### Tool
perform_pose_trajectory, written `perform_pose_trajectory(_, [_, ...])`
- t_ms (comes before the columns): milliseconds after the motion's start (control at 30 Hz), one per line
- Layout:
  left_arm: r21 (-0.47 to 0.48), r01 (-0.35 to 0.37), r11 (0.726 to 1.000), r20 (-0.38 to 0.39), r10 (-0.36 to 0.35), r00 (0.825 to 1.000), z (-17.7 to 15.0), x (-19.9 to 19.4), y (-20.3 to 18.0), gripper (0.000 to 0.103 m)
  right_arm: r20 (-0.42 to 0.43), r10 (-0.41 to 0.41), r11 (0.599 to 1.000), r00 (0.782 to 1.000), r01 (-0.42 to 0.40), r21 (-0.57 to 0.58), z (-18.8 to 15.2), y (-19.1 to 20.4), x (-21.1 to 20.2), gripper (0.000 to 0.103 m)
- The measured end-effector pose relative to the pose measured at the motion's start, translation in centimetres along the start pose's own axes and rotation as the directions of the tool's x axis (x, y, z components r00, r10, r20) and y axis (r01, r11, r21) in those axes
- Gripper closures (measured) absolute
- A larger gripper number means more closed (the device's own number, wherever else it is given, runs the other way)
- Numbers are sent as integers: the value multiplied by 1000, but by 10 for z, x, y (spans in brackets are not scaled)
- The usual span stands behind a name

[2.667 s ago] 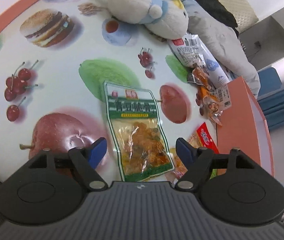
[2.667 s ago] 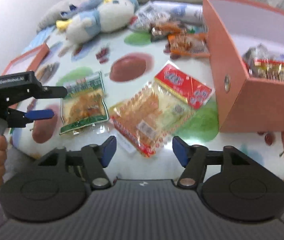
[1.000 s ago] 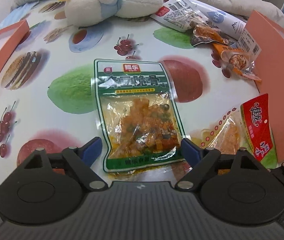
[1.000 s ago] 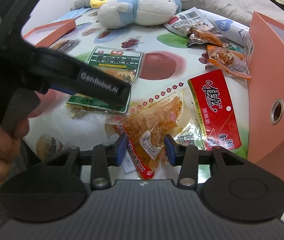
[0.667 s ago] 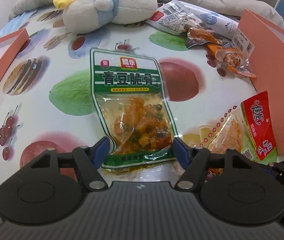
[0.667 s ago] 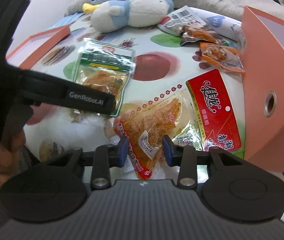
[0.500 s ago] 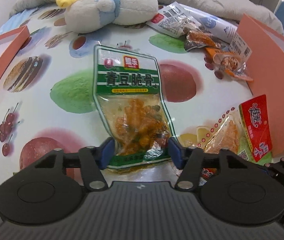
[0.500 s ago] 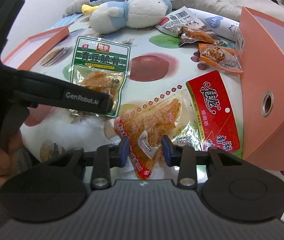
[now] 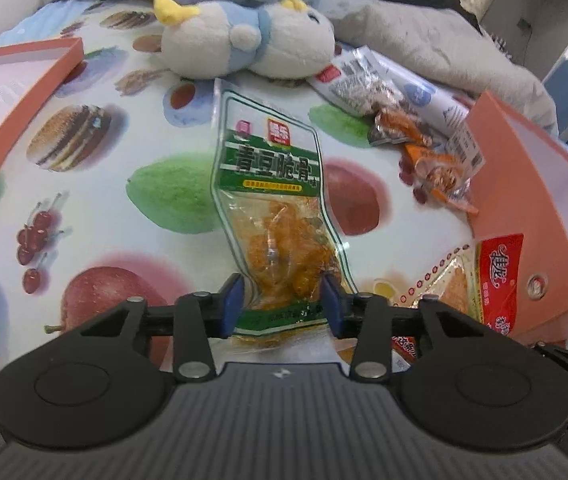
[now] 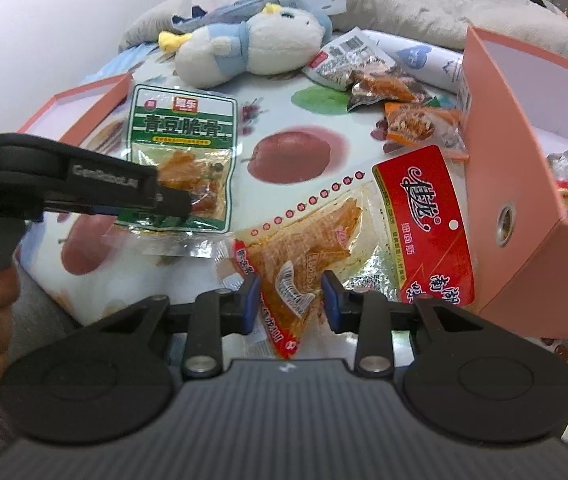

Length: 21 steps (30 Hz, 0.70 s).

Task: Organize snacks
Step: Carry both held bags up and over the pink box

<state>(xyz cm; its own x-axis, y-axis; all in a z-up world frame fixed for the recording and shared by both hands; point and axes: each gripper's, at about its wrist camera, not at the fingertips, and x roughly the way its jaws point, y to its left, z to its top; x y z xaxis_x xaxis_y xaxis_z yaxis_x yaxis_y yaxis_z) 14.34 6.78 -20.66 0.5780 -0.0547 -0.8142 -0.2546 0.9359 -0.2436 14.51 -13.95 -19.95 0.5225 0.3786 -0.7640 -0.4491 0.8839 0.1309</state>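
Left of the orange box, the box lid lies flat on the fruit-print cloth. Nearer the box, the left gripper is clamped on the bottom edge of the green snack bag, its top lifted clear of the cloth! Closer still, the right gripper pinches the corner of the red-topped snack bag, which lies touching the box's front wall. Behind both, left of the box, the plush bird rests beside small orange packets
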Motion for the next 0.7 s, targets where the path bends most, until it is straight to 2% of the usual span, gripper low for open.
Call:
perform_pose_trajectory(267, [-41,66,997,19,-65,998,15,-21,7,67,20,1,1000,1000,-1,0,18,3,-20,68])
perform_pose_trajectory(700, [-34,126,991,136,-121,983,62,-79,-3,71,111,-34,998,993,39,-42,61,-3,-72,68])
